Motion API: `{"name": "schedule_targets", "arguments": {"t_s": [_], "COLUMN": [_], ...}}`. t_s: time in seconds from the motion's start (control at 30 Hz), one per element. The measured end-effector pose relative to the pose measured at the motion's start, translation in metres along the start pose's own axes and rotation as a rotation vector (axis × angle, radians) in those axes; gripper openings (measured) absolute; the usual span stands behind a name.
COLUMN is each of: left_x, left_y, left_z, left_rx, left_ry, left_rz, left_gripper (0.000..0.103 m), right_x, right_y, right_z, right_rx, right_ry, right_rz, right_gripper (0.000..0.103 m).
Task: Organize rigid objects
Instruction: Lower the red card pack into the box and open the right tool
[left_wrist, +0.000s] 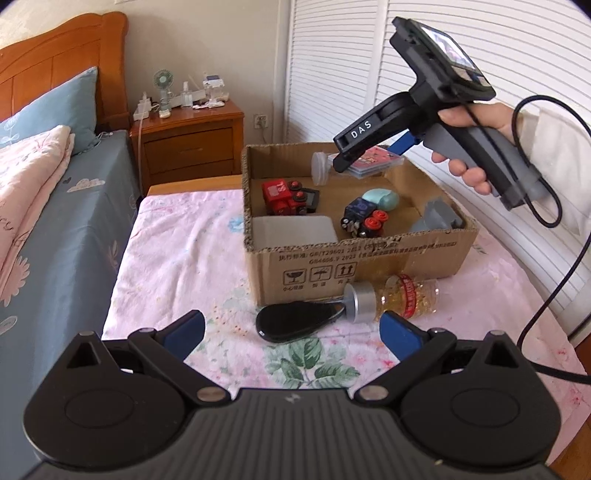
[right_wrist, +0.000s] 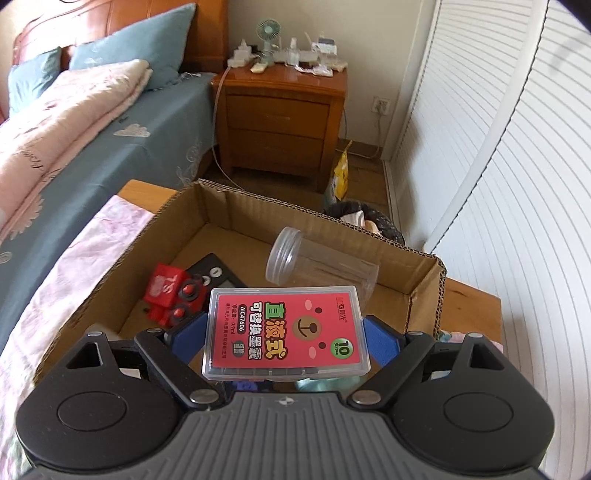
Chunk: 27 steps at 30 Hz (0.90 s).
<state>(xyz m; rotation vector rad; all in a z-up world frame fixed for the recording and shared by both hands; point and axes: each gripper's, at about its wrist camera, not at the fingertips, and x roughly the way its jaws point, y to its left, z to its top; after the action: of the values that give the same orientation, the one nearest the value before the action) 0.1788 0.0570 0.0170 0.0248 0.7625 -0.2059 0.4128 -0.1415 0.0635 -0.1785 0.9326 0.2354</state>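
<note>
My right gripper (right_wrist: 286, 326) is shut on a clear plastic case with a red label (right_wrist: 286, 332), its blue pads pressed on the two long sides. In the left wrist view a hand holds that gripper (left_wrist: 371, 157) over the far right of the cardboard box (left_wrist: 362, 254). Inside the box are a clear jar (right_wrist: 321, 266) on its side, a red toy train (left_wrist: 284, 195), a blue toy car (left_wrist: 364, 218), a teal piece (left_wrist: 382, 199), a grey piece (left_wrist: 439, 214) and a white block (left_wrist: 295, 229). My left gripper (left_wrist: 291, 325) hangs open over a black teardrop-shaped object (left_wrist: 295, 319) and a small bottle (left_wrist: 399, 295) lying in front of the box.
The box stands on a table with a pink floral cloth (left_wrist: 184, 258). A bed (left_wrist: 55, 221) lies close on the left, a wooden nightstand (right_wrist: 280, 122) stands behind, and white louvred doors (right_wrist: 498, 184) run along the right. A black bin (right_wrist: 369, 218) sits beyond the box. A cable (left_wrist: 546, 295) trails from the right gripper.
</note>
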Motion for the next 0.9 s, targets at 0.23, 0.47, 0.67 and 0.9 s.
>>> {"name": "schedule_targets", "arguments": {"t_s": [0.23, 0.47, 0.67, 0.9], "left_x": [-0.001, -0.003, -0.011, -0.017], "left_y": [0.002, 0.001, 0.001, 0.001], "left_z": [-0.003, -0.004, -0.005, -0.006], "left_rx": [-0.009, -0.017, -0.019, -0.023], "left_ry": [0.007, 0.011, -0.002, -0.013], "left_rz": [0.003, -0.003, 0.007, 0.021], "left_gripper": [0.100, 0.100, 0.100, 0.100], "right_x": [0.011, -0.017, -0.040, -0.090], "right_y": [0.007, 0.017, 0.025, 0.033], "right_z": [-0.007, -0.014, -0.020, -0.036], "right_rx": [-0.020, -0.043, -0.043, -0.022], "right_ry": [0.054, 0.033, 0.010, -0.088], "right_rz": [-0.040, -0.054, -0.050, -0.026], "right_gripper": [0.103, 0.103, 0.103, 0.103]}}
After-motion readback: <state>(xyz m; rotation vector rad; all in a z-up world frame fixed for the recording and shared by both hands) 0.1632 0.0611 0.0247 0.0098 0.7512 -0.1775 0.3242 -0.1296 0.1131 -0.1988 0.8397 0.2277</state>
